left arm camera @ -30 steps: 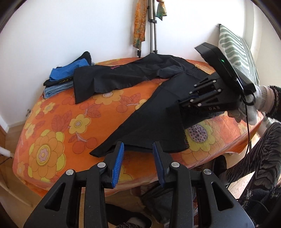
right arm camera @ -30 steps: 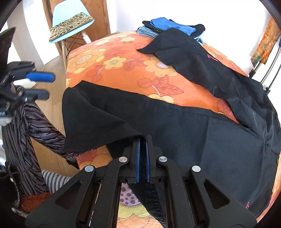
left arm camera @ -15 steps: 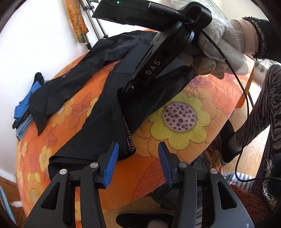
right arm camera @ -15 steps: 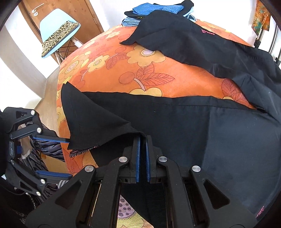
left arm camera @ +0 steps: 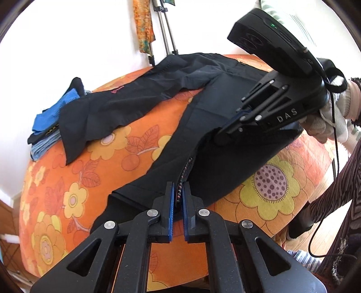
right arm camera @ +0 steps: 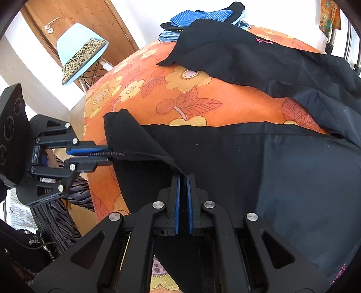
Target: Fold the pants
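Black pants lie spread on the orange flowered bed cover, one leg toward the far left, the other toward me. My left gripper is shut on the near hem edge of the pants, where a striped lining shows. It also shows in the right wrist view, pinching that same edge. My right gripper is shut on the pants' near edge further along; it shows in the left wrist view, lifting the cloth.
A pile of blue and dark clothes sits at the bed's far left. A tripod and patterned scarf stand against the wall. A light blue chair stands by a wooden door. A striped cushion sits at the right.
My left gripper was open in front of the bed edge; it has moved in and shut on the pants' hem edge. My right gripper has kept its hold on the cloth.
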{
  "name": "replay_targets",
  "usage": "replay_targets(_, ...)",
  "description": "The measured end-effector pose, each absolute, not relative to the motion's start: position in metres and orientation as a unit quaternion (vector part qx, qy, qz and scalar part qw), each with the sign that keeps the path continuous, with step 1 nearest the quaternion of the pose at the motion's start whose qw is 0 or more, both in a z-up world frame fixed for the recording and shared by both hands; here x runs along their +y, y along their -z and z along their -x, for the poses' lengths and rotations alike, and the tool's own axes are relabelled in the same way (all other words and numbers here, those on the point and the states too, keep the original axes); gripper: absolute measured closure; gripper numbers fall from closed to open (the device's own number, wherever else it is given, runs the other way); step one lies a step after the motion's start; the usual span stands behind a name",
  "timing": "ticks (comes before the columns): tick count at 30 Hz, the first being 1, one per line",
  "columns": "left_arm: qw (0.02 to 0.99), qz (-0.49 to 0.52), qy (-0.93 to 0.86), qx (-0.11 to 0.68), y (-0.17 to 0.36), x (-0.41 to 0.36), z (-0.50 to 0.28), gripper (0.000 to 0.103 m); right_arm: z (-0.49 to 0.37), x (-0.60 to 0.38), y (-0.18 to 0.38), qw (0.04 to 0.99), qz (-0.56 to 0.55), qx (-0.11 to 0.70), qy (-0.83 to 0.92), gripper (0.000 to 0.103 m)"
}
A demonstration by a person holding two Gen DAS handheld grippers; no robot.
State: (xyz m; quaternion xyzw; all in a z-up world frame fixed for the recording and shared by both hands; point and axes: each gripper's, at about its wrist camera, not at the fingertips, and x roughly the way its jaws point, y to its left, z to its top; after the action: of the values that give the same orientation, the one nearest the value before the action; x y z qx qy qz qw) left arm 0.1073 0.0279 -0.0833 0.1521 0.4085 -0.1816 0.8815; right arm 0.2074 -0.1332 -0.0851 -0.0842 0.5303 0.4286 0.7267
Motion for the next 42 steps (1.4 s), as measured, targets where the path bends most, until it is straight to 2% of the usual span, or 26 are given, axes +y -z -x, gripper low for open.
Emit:
replay_targets(1,0.884,-0.147,0.177,0.406,0.08,0.031,-0.107,0.098,-0.205,-0.134,0.083,0.727,0.085,0.527,-0.432,0.097)
replay_targets(3,0.89,-0.138,0.172,0.4,0.075,0.037,-0.106,0.099,-0.199,-0.136,0.077,0.73,0.091,0.521,-0.433,0.083)
replay_targets(4,0.892,-0.136,0.169,0.396,0.072,0.04,-0.106,0.099,-0.196,-0.14,0.074,0.732,0.094,0.519,-0.43,0.058)
replay_targets(5,0.895,-0.135,0.165,0.391,0.069,0.042,-0.105,0.099,-0.193,-0.145,0.07,0.738,0.094,0.514,-0.428,0.039)
replay_targets(12,0.913,-0.121,0.147,0.361,0.05,0.057,-0.106,0.099,-0.164,-0.198,0.057,0.742,0.107,0.505,-0.428,0.038)
replay_targets(20,0.921,-0.123,0.137,0.344,0.04,0.059,-0.099,0.099,-0.145,-0.234,0.064,0.745,0.206,0.503,-0.387,0.038)
replay_targets(21,0.921,-0.12,0.136,0.343,0.04,0.059,-0.099,0.099,-0.144,-0.235,0.067,0.743,0.225,0.503,-0.381,0.038)
replay_targets(22,0.922,-0.119,0.135,0.343,0.039,0.06,-0.099,0.099,-0.142,-0.238,0.07,0.741,0.239,0.502,-0.377,0.047)
replay_targets(23,0.922,-0.118,0.135,0.343,0.039,0.06,-0.1,0.099,-0.141,-0.238,0.073,0.739,0.252,0.501,-0.374,0.07)
replay_targets(24,0.922,-0.119,0.134,0.342,0.039,0.059,-0.1,0.099,-0.141,-0.238,0.075,0.737,0.262,0.503,-0.367,0.083)
replay_targets(25,0.923,-0.119,0.132,0.34,0.038,0.059,-0.101,0.099,-0.142,-0.238,0.076,0.737,0.267,0.506,-0.361,0.092)
replay_targets(34,0.937,-0.088,0.115,0.316,0.013,0.08,-0.137,0.099,-0.184,-0.233,0.018,0.805,0.281,0.437,-0.288,0.097)
replay_targets(42,0.945,-0.099,0.099,0.296,-0.002,0.098,-0.185,0.099,-0.26,-0.196,-0.022,0.817,0.326,0.407,-0.247,0.099)
